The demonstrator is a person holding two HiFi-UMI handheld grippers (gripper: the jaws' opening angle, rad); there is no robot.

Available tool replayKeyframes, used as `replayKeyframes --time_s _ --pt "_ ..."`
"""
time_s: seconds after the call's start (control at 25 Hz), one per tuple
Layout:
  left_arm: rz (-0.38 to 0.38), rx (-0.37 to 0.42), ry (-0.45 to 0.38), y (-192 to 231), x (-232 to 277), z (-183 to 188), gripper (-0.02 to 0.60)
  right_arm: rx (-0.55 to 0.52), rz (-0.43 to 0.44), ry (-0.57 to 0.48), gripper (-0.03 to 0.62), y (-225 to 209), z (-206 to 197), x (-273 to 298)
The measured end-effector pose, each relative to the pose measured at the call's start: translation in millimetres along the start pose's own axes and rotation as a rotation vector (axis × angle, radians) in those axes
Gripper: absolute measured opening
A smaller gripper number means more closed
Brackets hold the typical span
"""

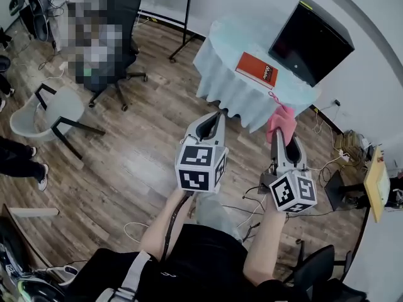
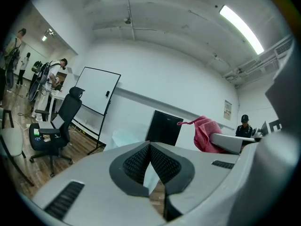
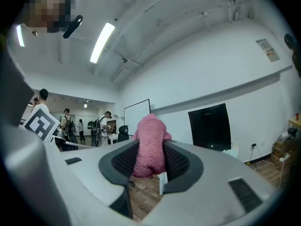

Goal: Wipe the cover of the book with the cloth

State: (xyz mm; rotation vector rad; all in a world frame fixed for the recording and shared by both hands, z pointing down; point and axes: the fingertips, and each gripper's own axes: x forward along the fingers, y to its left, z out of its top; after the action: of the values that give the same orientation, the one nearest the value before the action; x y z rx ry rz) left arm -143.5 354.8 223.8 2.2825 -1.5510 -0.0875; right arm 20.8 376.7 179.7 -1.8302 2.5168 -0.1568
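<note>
Holding the left tool (image 1: 218, 116) out over the wooden floor (image 1: 138, 162), jaws pressed together at the tips, nothing caught between. Gripping a pink cloth (image 1: 281, 121) in the right tool (image 1: 281, 136), just beside the left; pinched between both pads, bunched up and poking out past the jaw tips. Up ahead, well apart from both tools, a red book (image 1: 257, 70) lying flat and cover up on a round counter (image 1: 220, 68) draped in pale blue, toward its right side. Beyond the book, a black monitor (image 1: 310, 39). Off to the left, a black office chair (image 1: 119, 17) and a white chair (image 1: 53, 109) standing on the floor. Cloth and book not touching.
</note>
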Motion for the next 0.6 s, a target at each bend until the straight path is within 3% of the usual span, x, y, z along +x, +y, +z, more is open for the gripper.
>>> replayKeyframes --time_s 0.28,0.6 --pt "0.06 0.0 0.038 10.5 66.1 -2.5 0.012 0.042 0.035 0.033 0.147 -44.8 -13.7 63.4" --pt "0.053 0.003 0.096 -11.6 148.0 -18.9 0.012 0.075 0.027 0.05 0.147 -118.0 -20.6 115.8"
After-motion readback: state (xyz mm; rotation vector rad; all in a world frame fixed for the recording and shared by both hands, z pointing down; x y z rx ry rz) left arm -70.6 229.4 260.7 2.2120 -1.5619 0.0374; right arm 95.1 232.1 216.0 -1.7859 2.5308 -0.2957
